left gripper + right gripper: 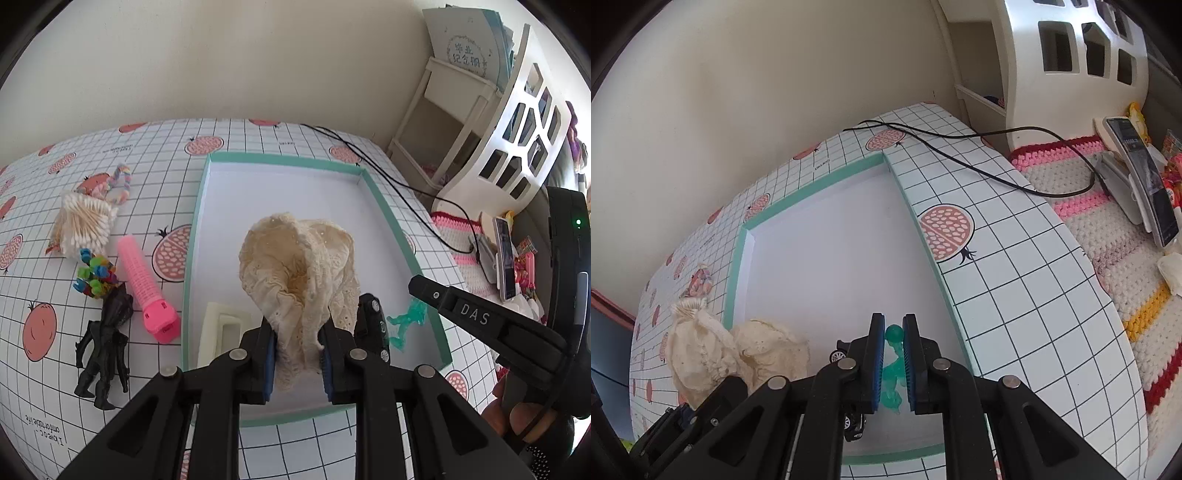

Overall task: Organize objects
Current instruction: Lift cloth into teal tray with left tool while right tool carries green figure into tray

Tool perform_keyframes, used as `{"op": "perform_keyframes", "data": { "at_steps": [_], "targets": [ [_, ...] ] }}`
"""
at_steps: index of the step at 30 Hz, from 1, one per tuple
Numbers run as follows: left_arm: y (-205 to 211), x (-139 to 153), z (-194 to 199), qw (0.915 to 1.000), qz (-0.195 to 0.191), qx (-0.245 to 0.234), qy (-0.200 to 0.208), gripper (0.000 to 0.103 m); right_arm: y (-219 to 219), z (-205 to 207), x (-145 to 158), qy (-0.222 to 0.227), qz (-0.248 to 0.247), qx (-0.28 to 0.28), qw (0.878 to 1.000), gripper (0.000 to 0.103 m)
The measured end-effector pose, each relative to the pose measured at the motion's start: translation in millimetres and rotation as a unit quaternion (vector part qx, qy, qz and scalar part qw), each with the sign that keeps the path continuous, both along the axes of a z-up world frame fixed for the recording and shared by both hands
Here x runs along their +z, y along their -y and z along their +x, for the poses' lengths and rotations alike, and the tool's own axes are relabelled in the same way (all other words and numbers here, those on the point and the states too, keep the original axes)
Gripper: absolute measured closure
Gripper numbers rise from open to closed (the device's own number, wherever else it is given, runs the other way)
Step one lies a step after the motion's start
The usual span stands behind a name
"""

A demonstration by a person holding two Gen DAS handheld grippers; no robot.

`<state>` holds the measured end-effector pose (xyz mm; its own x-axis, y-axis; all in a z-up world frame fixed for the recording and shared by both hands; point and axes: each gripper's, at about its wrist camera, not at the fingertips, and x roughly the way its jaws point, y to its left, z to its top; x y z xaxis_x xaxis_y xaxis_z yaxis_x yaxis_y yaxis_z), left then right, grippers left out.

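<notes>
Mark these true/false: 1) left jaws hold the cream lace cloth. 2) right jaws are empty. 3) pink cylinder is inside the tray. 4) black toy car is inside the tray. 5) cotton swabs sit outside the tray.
1) True: the left gripper is shut on the cream lace cloth.
2) False: the right gripper grips the green figurine.
3) False: the pink cylinder lies on the table, left of the tray.
4) True: the black toy car.
5) True: the cotton swabs.

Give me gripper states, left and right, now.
Left gripper: closed on the cream lace cloth, over the tray.
Right gripper: closed on the green figurine.
</notes>
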<state>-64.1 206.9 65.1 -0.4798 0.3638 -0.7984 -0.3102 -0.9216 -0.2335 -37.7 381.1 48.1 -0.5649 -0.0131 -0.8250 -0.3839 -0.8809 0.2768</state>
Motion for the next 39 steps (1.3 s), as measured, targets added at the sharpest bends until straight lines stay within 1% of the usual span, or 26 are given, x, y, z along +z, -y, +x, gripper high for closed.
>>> {"op": "perform_keyframes", "data": {
  "at_steps": [5,13,16,21,23,27,28,29,31,35,39],
  "targets": [
    [-3.4,-9.8,-0.2,0.9996,-0.015,-0.015,0.02,0.081,3.9,-2.5,-10.9,0.019,-0.003,0.009,1.0,0.092],
    [-10.8,-22.1,1.4,0.9979,-0.044,-0.033,0.035,0.081,4.1,-3.8,-19.8,0.036,-0.007,0.012,0.999,0.092],
    [-10.8,-23.9,2.0,0.9976,-0.046,-0.036,0.039,0.081,3.3,-3.8,-22.0,0.04,-0.01,0.012,0.999,0.092],
    [-10.8,-23.4,1.7,0.9975,-0.044,-0.039,0.04,0.075,1.5,-4.0,-21.3,0.05,-0.009,0.002,0.999,0.089],
    [-11.6,-21.6,2.3,0.9975,-0.047,-0.041,0.034,0.068,-0.6,-3.5,-18.1,0.049,-0.008,-0.003,0.999,0.089],
    [-15.9,-16.8,4.2,0.9971,-0.053,-0.051,0.02,0.059,-3.4,-2.9,-13.8,0.049,-0.012,-0.008,0.999,0.089],
    [-17.0,-14.9,5.3,0.9969,-0.055,-0.054,0.016,0.055,-3.6,-2.9,-12.7,0.049,-0.011,-0.009,0.999,0.088],
    [-18.4,-12.9,6.4,0.9968,-0.056,-0.056,0.011,0.051,-3.7,-2.6,-11.5,0.048,-0.011,-0.008,0.999,0.083],
    [-20.4,-8.7,9.7,0.9962,-0.062,-0.062,0.0,0.048,-3.9,-2.1,-8.7,0.045,-0.008,-0.01,0.999,0.08],
    [-24.6,0.3,13.9,0.9943,-0.075,-0.07,-0.025,0.048,-4.1,-1.0,0.1,0.032,-0.002,-0.012,0.999,0.08],
    [-20.4,5.9,12.4,0.9952,-0.069,-0.061,-0.033,0.048,-1.6,-1.0,6.3,0.023,0.004,-0.008,1.0,0.08]
  ]
}}
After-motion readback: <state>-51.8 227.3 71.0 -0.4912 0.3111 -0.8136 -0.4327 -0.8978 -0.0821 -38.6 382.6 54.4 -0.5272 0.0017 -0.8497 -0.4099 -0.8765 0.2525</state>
